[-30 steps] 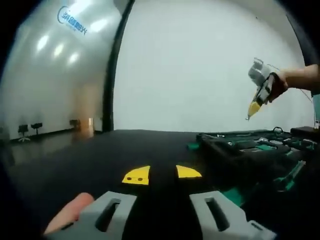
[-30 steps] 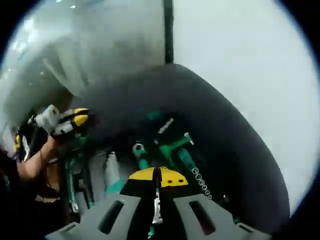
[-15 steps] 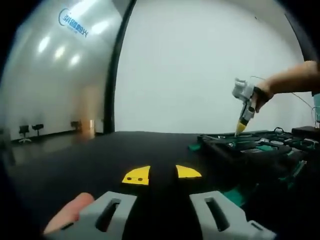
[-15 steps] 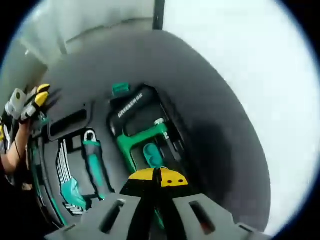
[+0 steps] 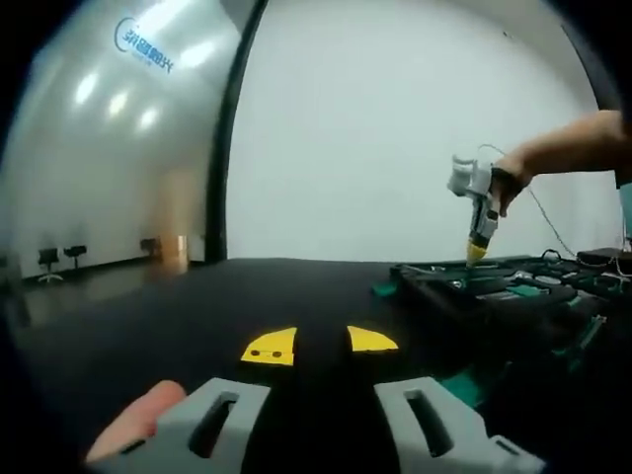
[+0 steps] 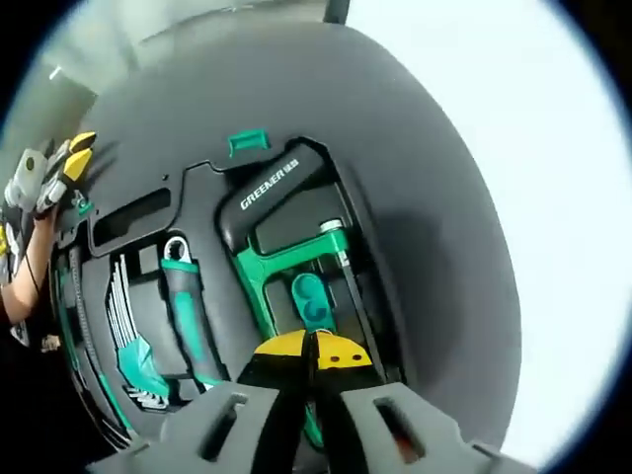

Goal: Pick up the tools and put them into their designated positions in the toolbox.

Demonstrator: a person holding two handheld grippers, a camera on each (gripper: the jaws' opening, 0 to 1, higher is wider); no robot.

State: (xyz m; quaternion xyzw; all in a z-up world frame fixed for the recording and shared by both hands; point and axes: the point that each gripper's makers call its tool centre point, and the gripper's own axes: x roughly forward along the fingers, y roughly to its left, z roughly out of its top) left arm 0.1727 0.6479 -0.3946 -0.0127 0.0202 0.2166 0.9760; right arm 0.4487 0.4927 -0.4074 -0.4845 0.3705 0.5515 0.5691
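Toolbox, a black moulded tray [image 6: 128, 212] with green tools bedded in shaped recesses, lies open on the dark table [image 5: 197, 296] near its right side in the left gripper view; over the last second the right gripper [image 6: 314, 348] has swung down from high above the tray until its yellow tips hover just over the tools, and in its own view the tray has grown and turned beneath it; I judge this as the approach for seating or checking a tool, not yet a release; the right gripper's yellow-tipped jaws are pressed together, and whether anything thin is pinched between them I cannot tell; the left gripper [image 5: 319, 343] has stayed low over the table, well apart from the tray, jaws spread and holding nothing; the green-framed hacksaw with black handle [image 6: 296, 262] sits in its recess at the tray's far end, long axis running from the handle near the green latch [image 6: 247, 143] down toward the right gripper; the green-handled adjustable wrench [image 6: 186, 306] lies roughly parallel beside it, head pointing toward the latch edge; the steel hex keys in a green holder [image 6: 128, 331] lie next to that
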